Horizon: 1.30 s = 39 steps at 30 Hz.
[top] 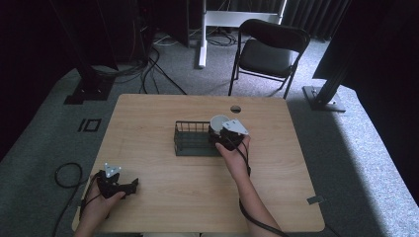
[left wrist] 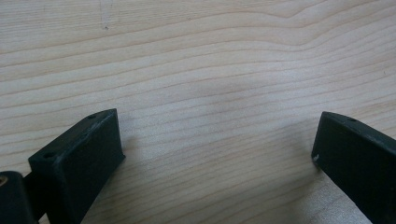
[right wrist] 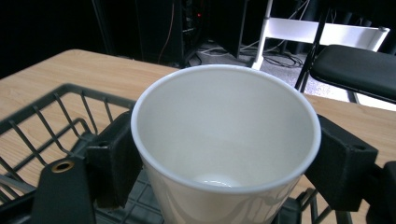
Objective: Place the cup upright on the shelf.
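A white paper cup [right wrist: 224, 140] stands upright between the jaws of my right gripper [right wrist: 224, 154], which is shut on it. From the high view the cup [top: 218, 121] is over the right end of a dark wire basket [top: 190, 140], and the right gripper [top: 228, 136] holds it there. The basket's wires [right wrist: 56, 112] run below and to the left of the cup. My left gripper [top: 129, 187] rests low on the table near the front left corner, held by a hand. Its jaws stand wide apart over bare wood, with fingertips [left wrist: 88, 149] touching nothing; it is open.
The light wooden table [top: 163, 197] has a round cable hole [top: 235, 108] near its far edge. A black folding chair [top: 267, 52] stands behind the table. Dark stands and cables lie on the grey carpet to the left and right.
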Each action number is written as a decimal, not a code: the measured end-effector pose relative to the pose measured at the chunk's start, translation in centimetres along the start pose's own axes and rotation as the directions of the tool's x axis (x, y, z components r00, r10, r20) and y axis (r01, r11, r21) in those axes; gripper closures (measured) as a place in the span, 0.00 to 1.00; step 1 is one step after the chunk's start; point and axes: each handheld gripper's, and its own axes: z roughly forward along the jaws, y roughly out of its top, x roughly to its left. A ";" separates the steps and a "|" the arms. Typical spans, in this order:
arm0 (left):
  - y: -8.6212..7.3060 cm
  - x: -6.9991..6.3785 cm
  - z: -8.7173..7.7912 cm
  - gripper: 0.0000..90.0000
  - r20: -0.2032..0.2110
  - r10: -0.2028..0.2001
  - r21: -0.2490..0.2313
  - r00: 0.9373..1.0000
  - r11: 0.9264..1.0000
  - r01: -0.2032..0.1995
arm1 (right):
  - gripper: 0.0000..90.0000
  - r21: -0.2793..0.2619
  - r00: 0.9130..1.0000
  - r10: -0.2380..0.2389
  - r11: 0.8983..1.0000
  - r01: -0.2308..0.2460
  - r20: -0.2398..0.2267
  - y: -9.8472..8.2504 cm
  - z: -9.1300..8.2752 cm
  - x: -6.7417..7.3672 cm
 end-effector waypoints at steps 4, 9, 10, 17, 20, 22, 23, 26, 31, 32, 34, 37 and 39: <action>0.0 0.0 0.0 0.02 0.000 0.001 0.000 1.000 1.000 -0.001 | 0.22 -0.003 1.000 0.013 1.000 -0.013 0.000 -0.3 0.1 -0.2; 0.0 0.0 0.0 0.02 0.000 0.001 0.000 1.000 1.000 -0.001 | 0.22 0.001 1.000 0.015 1.000 -0.015 -0.020 -0.3 0.1 -0.2; 0.0 0.0 0.0 0.02 0.000 0.000 0.000 1.000 1.000 0.000 | 0.22 0.000 1.000 0.018 1.000 -0.018 -0.019 -0.3 0.2 -0.3; 0.0 0.0 0.0 0.02 0.000 0.001 0.000 1.000 1.000 -0.001 | 0.14 0.002 0.999 0.002 1.000 -0.002 -0.053 0.0 -0.2 -0.3; 0.0 0.0 0.0 0.02 0.000 0.000 0.000 1.000 1.000 0.000 | 0.13 -0.003 0.998 0.005 1.000 -0.006 -0.055 0.1 -0.6 -0.4; 0.0 0.0 0.0 0.02 0.000 0.000 0.000 1.000 1.000 0.000 | 0.13 -0.004 0.998 0.007 1.000 -0.007 -0.059 0.2 -0.8 -0.6; 0.0 0.0 0.0 0.02 0.000 0.001 0.000 1.000 1.000 -0.001 | 0.13 -0.006 0.998 0.010 1.000 -0.010 -0.059 0.3 -1.0 -0.6; 0.0 0.0 0.0 0.02 -0.001 0.003 0.000 1.000 1.000 -0.003 | 0.13 -0.012 0.998 0.004 1.000 -0.005 -0.065 0.3 -1.6 -0.8; 0.0 0.0 0.0 0.02 -0.001 0.003 0.000 1.000 1.000 -0.003 | 0.13 -0.015 0.998 -0.008 1.000 0.007 -0.069 0.1 -2.6 -1.1; 0.0 0.0 0.0 0.02 0.000 -0.001 -0.001 1.000 1.000 0.001 | 0.13 -0.017 0.998 -0.007 1.000 0.005 -0.068 0.0 -2.8 -1.2; 0.0 0.0 0.0 0.02 0.000 -0.001 -0.001 1.000 1.000 0.001 | 0.13 -0.021 0.998 -0.006 1.000 0.005 -0.068 -0.2 -3.1 -1.4; 0.0 0.0 0.0 0.02 0.000 0.000 -0.001 1.000 1.000 0.000 | 0.13 -0.025 0.998 -0.007 1.000 0.005 -0.069 -0.5 -3.6 -1.8; 0.0 0.0 0.0 0.02 0.000 -0.001 -0.001 1.000 1.000 0.001 | 0.13 -0.025 0.998 -0.008 1.000 0.006 -0.066 -0.7 -3.9 -2.0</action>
